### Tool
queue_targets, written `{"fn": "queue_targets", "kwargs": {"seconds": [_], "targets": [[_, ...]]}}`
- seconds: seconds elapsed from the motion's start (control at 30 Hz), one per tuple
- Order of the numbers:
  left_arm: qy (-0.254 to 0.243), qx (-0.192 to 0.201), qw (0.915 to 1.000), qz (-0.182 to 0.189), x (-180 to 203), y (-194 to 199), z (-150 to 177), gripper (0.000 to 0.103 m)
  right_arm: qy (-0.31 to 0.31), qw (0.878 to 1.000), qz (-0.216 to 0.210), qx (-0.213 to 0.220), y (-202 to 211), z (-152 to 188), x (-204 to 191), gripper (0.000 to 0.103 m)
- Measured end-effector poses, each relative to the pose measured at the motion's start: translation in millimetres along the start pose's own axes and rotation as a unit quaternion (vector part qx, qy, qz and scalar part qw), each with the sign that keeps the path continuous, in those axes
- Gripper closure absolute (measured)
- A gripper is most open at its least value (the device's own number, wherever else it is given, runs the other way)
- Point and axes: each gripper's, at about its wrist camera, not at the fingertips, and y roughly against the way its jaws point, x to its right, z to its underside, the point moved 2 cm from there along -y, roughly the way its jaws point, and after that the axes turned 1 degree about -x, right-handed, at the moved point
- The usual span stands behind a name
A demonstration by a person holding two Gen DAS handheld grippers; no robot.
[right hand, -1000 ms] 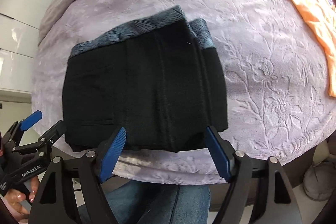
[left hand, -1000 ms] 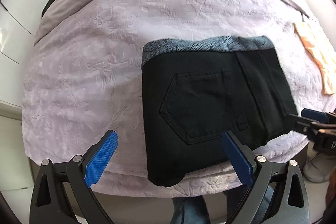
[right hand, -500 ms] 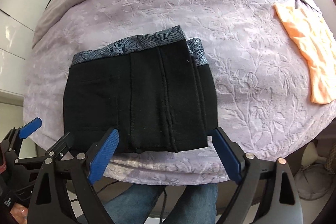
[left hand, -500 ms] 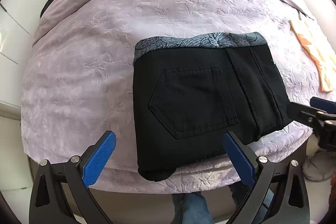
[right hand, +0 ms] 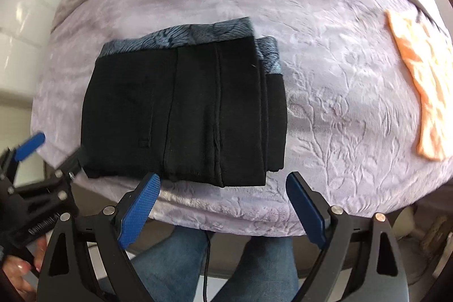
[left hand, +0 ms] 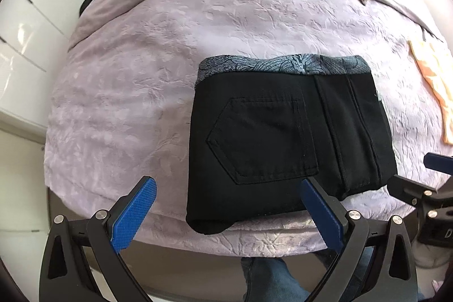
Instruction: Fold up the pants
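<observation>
Blue-padded left tongs (left hand: 226, 212) hang released above the near edge of the bed (left hand: 136, 92), nothing between the pads, and the right tongs (right hand: 222, 205) gape just as wide, their jaws having just been opening with nothing between them. Beyond both lie the black pants (left hand: 286, 149), folded into a compact rectangle with the grey patterned waistband (left hand: 283, 65) on the far side. An orange cloth (right hand: 424, 92) rests well apart to the right; no containers show
</observation>
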Motion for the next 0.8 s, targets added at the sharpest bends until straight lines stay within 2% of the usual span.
{"fn": "queue_targets", "kwargs": {"seconds": [0.23,0.8], "targets": [[0.009,-0.009,0.9998,-0.012,1.2,1.6,-0.2,0.001,0.02,1.0,-0.003,-0.004,1.5,-5.1,-0.1,0.011],[-0.002,-0.019,0.9997,-0.015,1.3,-2.3,3.0,0.001,0.01,1.0,-0.004,-0.009,-4.6,0.5,-2.6,0.011]]}}
